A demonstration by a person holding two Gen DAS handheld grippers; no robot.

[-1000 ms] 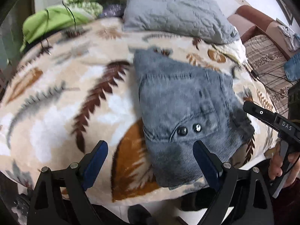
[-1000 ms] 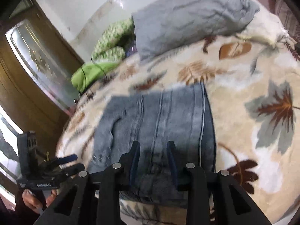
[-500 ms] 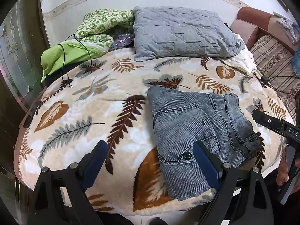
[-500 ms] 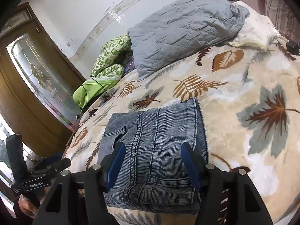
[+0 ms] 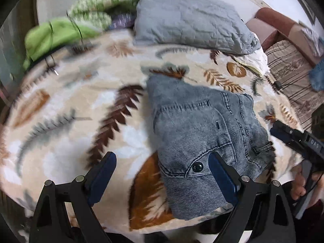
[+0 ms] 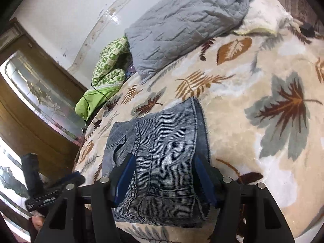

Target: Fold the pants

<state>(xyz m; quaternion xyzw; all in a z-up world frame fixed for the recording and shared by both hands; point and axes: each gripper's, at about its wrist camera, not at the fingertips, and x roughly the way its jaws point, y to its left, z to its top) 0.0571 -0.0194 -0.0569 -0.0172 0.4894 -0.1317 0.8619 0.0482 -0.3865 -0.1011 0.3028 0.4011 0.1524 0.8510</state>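
Observation:
The grey-blue denim pants (image 5: 204, 133) lie folded into a compact stack near the front edge of the leaf-print blanket (image 5: 81, 109). They also show in the right wrist view (image 6: 160, 162). My left gripper (image 5: 162, 176) is wide open and empty, just in front of the stack's near corner. My right gripper (image 6: 164, 180) is open, its blue pads on either side of the stack's near end, not pinching it. The right gripper also shows at the right edge of the left wrist view (image 5: 291, 137), and the left one at the left edge of the right wrist view (image 6: 52, 190).
A grey quilted pillow (image 5: 188, 20) and green bedding (image 5: 60, 32) lie at the head of the bed. A wooden door with glass (image 6: 30, 105) stands to the left. A striped sofa (image 5: 291, 66) stands to the right. A black cable and plug (image 5: 278, 84) lie near it.
My right gripper opened, from nearly shut a second ago, and now sits closer over the stack's end. My left gripper stayed open and swung around, ending close to the stack's corner.

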